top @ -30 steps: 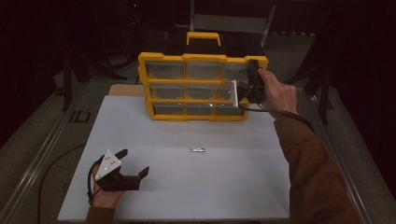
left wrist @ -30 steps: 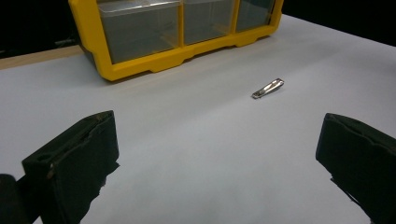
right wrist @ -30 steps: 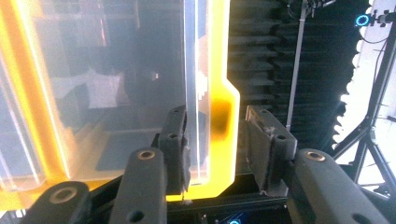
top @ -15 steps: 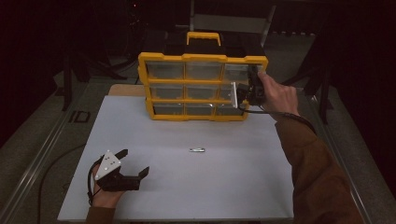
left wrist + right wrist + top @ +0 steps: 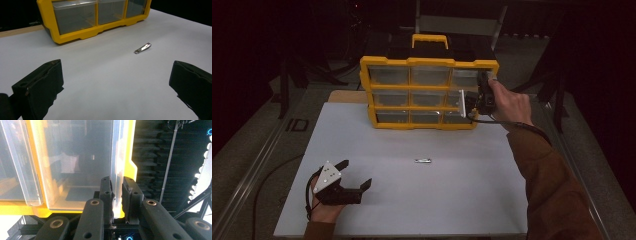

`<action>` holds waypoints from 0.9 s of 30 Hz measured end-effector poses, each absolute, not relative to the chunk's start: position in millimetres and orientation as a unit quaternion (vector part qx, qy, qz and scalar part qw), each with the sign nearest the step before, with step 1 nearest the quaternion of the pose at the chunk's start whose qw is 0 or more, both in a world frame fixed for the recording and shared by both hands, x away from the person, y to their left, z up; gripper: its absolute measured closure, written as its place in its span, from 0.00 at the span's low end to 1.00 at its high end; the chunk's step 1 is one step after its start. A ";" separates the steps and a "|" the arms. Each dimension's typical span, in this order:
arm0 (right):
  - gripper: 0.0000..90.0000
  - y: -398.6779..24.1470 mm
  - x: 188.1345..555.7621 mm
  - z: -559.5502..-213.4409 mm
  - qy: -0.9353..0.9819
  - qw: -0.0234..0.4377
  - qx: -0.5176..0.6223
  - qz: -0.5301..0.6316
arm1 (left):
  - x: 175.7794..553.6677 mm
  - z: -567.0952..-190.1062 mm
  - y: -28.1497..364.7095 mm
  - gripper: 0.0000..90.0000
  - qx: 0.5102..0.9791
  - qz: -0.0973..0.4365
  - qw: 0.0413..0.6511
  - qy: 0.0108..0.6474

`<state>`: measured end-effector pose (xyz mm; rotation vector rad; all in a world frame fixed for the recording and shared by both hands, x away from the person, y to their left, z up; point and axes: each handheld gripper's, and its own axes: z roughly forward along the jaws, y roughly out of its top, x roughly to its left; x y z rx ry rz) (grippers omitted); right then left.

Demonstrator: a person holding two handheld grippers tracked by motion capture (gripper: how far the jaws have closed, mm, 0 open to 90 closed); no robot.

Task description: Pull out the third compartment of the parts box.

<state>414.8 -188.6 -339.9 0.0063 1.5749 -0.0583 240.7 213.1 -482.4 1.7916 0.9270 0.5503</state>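
A yellow organizer (image 5: 427,92) with clear drawers stands upright at the back of the white board (image 5: 412,200). Its right middle drawer (image 5: 462,102) is pulled partly out. My right gripper (image 5: 479,100) is at that drawer. In the right gripper view its jaws have just closed, and the right gripper (image 5: 117,182) is shut on the drawer's clear wall (image 5: 116,157). My left gripper (image 5: 357,172) rests open at the front left, with nothing between its jaws (image 5: 117,75). A small metal nail clipper (image 5: 423,160) lies mid-board, ahead of the left gripper (image 5: 142,48).
The white board lies on a wider table with metal rails (image 5: 267,150) along both sides. Dark stands and frames (image 5: 557,85) rise behind and to the right of the organizer (image 5: 75,37). A person's brown sleeve (image 5: 547,190) crosses the board's right edge.
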 end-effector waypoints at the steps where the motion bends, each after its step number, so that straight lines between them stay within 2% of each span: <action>1: 0.88 -188.4 414.4 -339.9 0.709 0.705 0.002 -0.026 | 240.7 -482.4 213.2 0.00 0.742 0.228 0.501 0.383; 27: 0.88 -190.7 390.6 -333.0 0.717 0.697 -0.008 -0.024 | 240.5 -482.2 213.1 0.00 0.741 0.228 0.501 0.384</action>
